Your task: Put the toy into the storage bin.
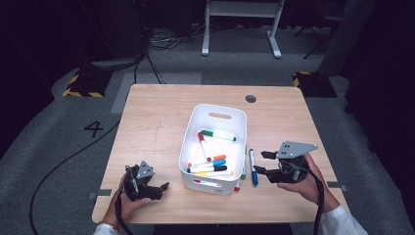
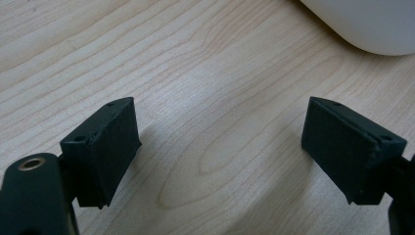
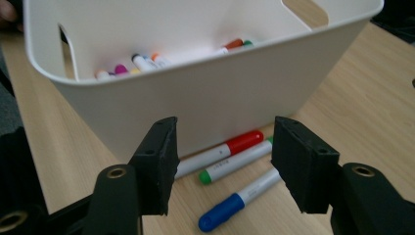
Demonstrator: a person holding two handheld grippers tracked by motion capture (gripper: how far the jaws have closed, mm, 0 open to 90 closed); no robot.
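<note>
My right claw [image 3: 222, 164], half open and empty, faces the blue-capped marker [image 3: 240, 205] lying on the bench [image 1: 151, 122] right of the white bin [image 1: 193, 128]. Next I'd lower and close on it. Left claw [image 2: 220, 152] rests wide.

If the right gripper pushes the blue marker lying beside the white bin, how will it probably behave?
The blue marker looks round and smooth, so it would probably roll sideways or slip between the pads. It seems stiff and light. The white bin and two markers beside it may stop it.

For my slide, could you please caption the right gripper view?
Open right gripper faces three markers beside the white bin.
</note>
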